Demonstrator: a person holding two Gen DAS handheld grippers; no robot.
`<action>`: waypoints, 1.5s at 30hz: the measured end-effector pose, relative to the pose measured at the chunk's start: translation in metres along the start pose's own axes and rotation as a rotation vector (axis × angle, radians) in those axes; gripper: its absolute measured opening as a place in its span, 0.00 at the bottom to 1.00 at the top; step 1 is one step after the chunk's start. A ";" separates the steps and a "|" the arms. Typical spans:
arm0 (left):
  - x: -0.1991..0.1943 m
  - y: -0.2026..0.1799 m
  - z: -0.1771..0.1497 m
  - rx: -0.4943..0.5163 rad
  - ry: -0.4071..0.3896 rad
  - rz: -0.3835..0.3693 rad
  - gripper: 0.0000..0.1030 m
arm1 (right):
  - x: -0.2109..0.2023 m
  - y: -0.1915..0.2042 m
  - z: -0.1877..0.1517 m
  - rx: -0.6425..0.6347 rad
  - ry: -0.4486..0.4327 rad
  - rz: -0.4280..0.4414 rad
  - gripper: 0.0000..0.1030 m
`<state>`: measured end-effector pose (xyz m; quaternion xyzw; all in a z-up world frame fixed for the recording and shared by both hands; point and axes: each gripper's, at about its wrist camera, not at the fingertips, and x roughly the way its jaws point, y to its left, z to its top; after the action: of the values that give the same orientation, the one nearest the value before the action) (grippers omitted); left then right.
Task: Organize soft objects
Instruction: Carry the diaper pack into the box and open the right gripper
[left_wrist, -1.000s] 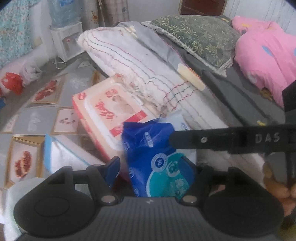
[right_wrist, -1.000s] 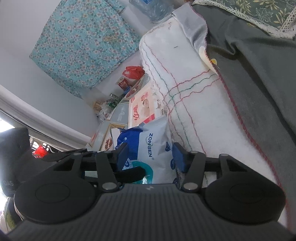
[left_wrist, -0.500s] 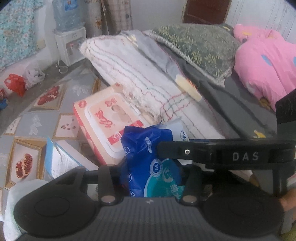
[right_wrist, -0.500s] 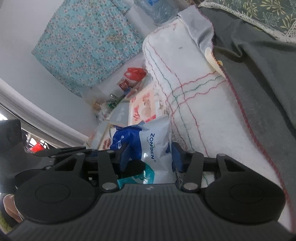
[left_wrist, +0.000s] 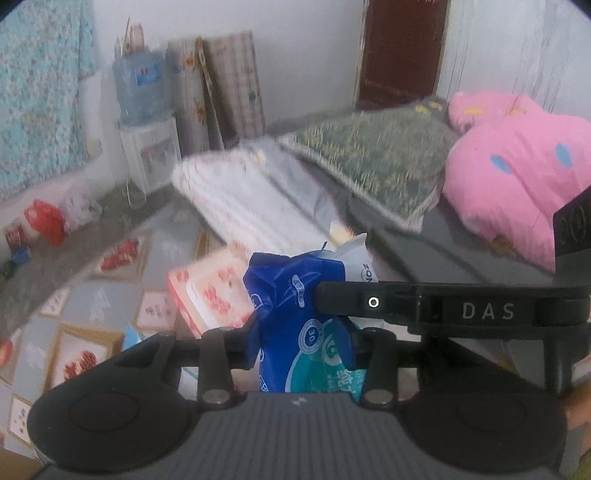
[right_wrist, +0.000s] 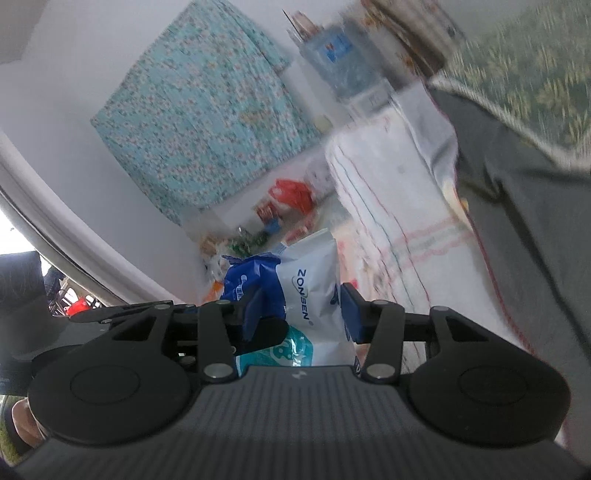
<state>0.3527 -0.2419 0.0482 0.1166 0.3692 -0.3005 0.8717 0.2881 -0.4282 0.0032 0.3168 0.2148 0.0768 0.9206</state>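
A soft blue and white pack hangs in the air between both grippers. My left gripper has its jaws closing, and the blue pads press the pack's lower sides. The right gripper's black finger reaches in from the right and lies against the pack. In the right wrist view, my right gripper is shut on the white end of the pack, and the left gripper's finger shows at the pack's left. The pack's bottom is hidden behind the gripper bodies.
A pink and red wipes pack lies on the tiled floor beside the bed. The bed carries a white quilt, a green patterned pillow and a pink bundle. A water dispenser stands by the wall.
The left jaws have closed in on the blue and white pack. Both grippers have risen with it, away from the floor and the wipes pack.
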 end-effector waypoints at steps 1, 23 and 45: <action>-0.007 -0.002 0.002 0.005 -0.020 0.002 0.40 | -0.006 0.007 0.003 -0.015 -0.018 0.001 0.43; -0.230 0.004 -0.035 -0.112 -0.257 0.214 0.40 | -0.099 0.218 -0.002 -0.223 -0.039 0.202 0.43; -0.265 0.213 -0.188 -0.604 -0.069 0.349 0.40 | 0.088 0.384 -0.145 -0.279 0.472 0.259 0.43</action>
<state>0.2296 0.1227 0.1013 -0.0954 0.3861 -0.0280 0.9171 0.3007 -0.0214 0.1064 0.1854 0.3681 0.2941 0.8623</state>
